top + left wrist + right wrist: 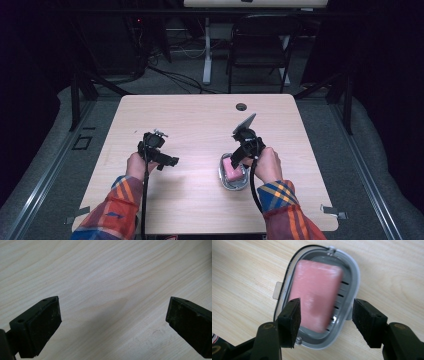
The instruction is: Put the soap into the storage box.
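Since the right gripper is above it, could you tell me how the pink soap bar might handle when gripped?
The pink soap bar looks smooth and rounded, so it may slip. It seems stiff, probably dense. Lying loose in the grey dish, it could slide.

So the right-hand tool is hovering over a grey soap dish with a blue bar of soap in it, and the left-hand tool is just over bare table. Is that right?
Nearly. The soap is pink, not blue, as the right gripper view shows. The rest holds: the right gripper hangs over the grey soap dish, jaws apart on either side of the bar without pressing it, and the left gripper is over bare table.
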`<state>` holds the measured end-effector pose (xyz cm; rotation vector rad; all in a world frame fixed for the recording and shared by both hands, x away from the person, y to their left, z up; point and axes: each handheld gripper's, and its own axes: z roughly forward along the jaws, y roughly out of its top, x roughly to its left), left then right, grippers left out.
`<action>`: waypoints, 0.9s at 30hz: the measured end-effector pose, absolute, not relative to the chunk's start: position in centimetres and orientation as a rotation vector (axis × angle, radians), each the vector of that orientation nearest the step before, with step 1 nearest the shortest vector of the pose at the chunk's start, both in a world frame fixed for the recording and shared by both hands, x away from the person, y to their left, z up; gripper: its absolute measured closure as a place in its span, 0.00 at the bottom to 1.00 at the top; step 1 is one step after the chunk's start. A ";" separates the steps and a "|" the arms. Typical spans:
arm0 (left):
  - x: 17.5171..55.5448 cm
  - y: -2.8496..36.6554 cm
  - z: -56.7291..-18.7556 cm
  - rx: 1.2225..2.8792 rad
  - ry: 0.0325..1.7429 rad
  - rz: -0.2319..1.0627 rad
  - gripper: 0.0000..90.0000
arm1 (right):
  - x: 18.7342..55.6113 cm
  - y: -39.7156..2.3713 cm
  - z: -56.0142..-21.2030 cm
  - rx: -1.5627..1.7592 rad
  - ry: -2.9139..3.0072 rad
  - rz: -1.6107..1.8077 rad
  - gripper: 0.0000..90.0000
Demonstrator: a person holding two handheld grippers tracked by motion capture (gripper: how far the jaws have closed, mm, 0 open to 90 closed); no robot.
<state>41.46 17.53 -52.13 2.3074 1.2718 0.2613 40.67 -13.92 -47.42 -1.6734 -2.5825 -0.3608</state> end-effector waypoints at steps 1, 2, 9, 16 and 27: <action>41.4 17.5 -52.1 2.305 1.270 0.262 0.00 | 40.5 -14.5 -47.0 -1.678 -2.591 -0.397 0.44; 41.4 17.5 -52.1 2.303 1.268 0.263 0.00 | 40.5 -14.7 -46.9 -1.687 -2.594 -0.412 0.44; 41.4 17.5 -52.1 2.304 1.260 0.256 0.00 | 40.1 -16.4 -45.7 -1.653 -2.645 -0.479 0.38; 41.4 17.6 -52.0 2.284 1.250 0.258 0.00 | 39.2 -18.4 -44.3 -1.589 -2.736 -0.528 0.24; 41.4 17.7 -51.9 2.278 1.244 0.257 0.00 | 37.3 -21.9 -44.1 -1.558 -2.829 -0.568 0.13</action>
